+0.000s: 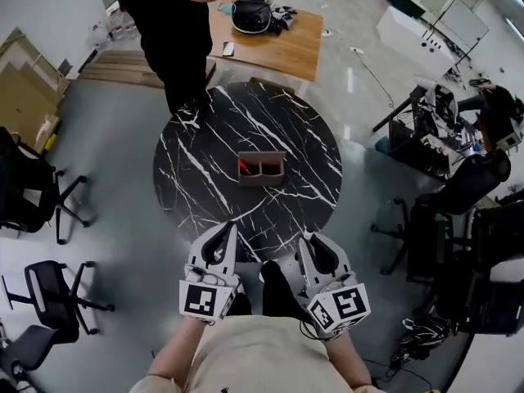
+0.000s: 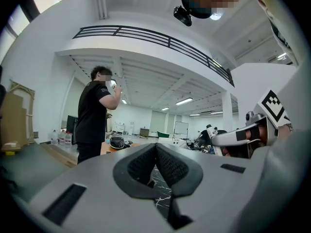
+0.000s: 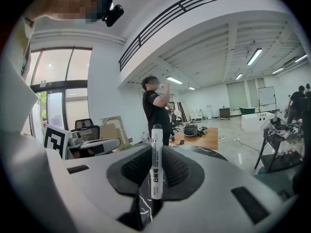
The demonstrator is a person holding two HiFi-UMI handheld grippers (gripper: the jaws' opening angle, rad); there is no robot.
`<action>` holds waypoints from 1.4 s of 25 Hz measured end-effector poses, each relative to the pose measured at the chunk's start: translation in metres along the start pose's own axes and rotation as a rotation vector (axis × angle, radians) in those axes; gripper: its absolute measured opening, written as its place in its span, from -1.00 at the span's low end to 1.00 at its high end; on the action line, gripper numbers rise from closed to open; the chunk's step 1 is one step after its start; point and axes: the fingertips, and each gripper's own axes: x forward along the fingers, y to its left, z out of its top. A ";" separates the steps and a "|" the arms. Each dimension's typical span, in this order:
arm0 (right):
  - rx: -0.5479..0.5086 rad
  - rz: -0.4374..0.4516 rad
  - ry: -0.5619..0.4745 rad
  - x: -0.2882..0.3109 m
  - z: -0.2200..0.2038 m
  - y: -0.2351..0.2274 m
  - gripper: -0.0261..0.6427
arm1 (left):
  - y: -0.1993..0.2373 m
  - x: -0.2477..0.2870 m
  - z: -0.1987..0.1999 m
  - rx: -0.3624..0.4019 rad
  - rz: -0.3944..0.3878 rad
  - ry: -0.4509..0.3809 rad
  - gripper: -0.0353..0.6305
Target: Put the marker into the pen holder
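Note:
A brown two-compartment pen holder (image 1: pixel 262 169) stands at the middle of the round black marble table (image 1: pixel 196 178), with something red in its left compartment. My right gripper (image 3: pixel 155 154) is shut on a white marker (image 3: pixel 156 165) that stands upright between the pads. In the head view the right gripper (image 1: pixel 311 241) hovers at the table's near edge, and the marker cannot be made out there. My left gripper (image 1: pixel 224 229) hangs beside it at the same edge. The left gripper (image 2: pixel 155 148) is shut, its pads meeting with nothing between them.
A person in black (image 1: pixel 176 31) stands at the table's far side. Behind is a wooden table (image 1: pixel 278 51) carrying a black bag (image 1: pixel 251 13). Office chairs stand at the left (image 1: pixel 37 195) and the right (image 1: pixel 463 191). Cardboard (image 1: pixel 24 80) leans at the far left.

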 end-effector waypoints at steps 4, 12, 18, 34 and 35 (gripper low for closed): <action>0.024 0.058 0.001 0.036 0.002 -0.023 -0.69 | 0.011 0.026 0.002 0.030 0.050 0.017 -0.87; 0.080 0.139 -0.006 0.109 0.013 -0.097 -0.69 | 0.027 0.098 -0.002 0.066 0.181 0.033 -0.87; 0.032 0.207 -0.006 0.158 0.007 -0.114 -0.69 | 0.042 0.129 -0.019 0.071 0.246 0.050 -0.87; -0.112 0.051 -0.070 0.261 -0.069 -0.130 -0.69 | 0.092 0.188 -0.047 -0.069 0.157 0.056 -0.87; -0.117 0.044 -0.067 0.266 -0.076 -0.131 -0.69 | 0.093 0.190 -0.050 -0.073 0.151 0.061 -0.87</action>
